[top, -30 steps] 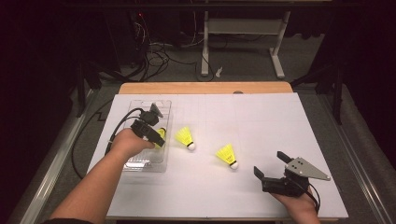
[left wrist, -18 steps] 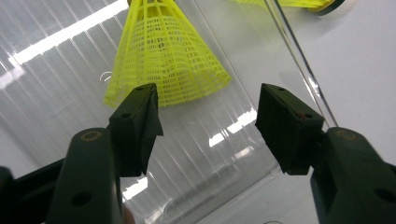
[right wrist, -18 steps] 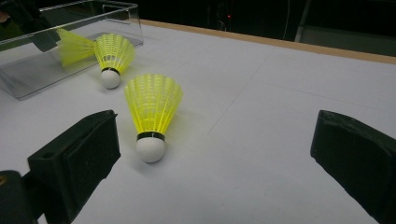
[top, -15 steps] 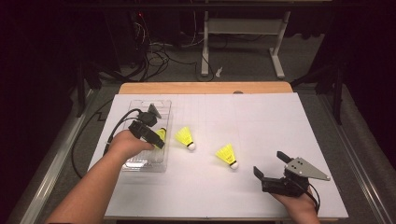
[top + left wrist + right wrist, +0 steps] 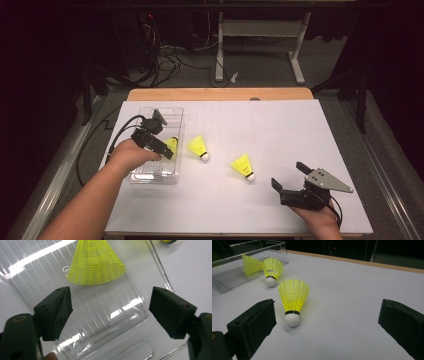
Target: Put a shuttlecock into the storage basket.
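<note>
The work in hand reads as gathering yellow plastic mesh shuttlecocks into the clear ribbed plastic tray [image 5: 150,172] at the left of the white-covered worktop [image 5: 280,130]. The left tool [image 5: 167,150] hovers over that tray with its jaws spread wide and empty; its own view looks down on one yellow shuttlecock lying inside the tray [image 5: 95,263], skirt toward the camera. A second yellow shuttlecock with a white cork tip [image 5: 198,148] lies on the worktop just beside the tray's right wall, and a third of the same kind [image 5: 243,166] rests between it and the right tool [image 5: 290,181], which sits low near the front edge, jaws wide apart and holding nothing. To do the next pick well, I would take the second shuttlecock with the left tool, closing gently on the skirt near the black band above the cork, since the mesh probably crushes under a hard squeeze, and lift it well above the tray wall before lowering it beside the one already inside
</note>
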The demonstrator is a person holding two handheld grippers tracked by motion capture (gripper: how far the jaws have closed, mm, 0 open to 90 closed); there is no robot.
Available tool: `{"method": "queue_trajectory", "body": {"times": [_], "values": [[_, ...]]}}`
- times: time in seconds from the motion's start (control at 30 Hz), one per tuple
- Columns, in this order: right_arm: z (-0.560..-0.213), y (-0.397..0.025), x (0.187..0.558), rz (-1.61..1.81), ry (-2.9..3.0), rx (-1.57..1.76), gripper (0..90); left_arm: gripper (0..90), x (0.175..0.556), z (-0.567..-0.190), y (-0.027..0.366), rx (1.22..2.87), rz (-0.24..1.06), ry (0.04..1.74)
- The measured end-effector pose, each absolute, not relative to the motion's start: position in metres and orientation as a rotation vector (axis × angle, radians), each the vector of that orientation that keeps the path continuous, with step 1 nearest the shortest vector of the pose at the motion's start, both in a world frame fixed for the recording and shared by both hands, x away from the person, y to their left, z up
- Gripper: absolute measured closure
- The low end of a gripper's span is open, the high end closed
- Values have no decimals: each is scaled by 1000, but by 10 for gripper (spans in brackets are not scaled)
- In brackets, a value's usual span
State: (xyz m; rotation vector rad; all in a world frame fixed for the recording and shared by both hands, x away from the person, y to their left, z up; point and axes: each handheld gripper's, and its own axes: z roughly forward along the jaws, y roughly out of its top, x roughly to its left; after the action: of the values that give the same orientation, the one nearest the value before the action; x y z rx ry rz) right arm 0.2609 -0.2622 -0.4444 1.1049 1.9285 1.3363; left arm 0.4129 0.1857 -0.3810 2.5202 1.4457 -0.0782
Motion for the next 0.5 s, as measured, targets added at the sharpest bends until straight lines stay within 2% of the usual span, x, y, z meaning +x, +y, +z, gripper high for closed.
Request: {"method": "queue_trajectory", "body": {"times": [0.5], "values": [[-445, -263, 261, 1333, 1931, 1110, 19, 84, 409, -385, 191, 2496, -114, 1476]]}}
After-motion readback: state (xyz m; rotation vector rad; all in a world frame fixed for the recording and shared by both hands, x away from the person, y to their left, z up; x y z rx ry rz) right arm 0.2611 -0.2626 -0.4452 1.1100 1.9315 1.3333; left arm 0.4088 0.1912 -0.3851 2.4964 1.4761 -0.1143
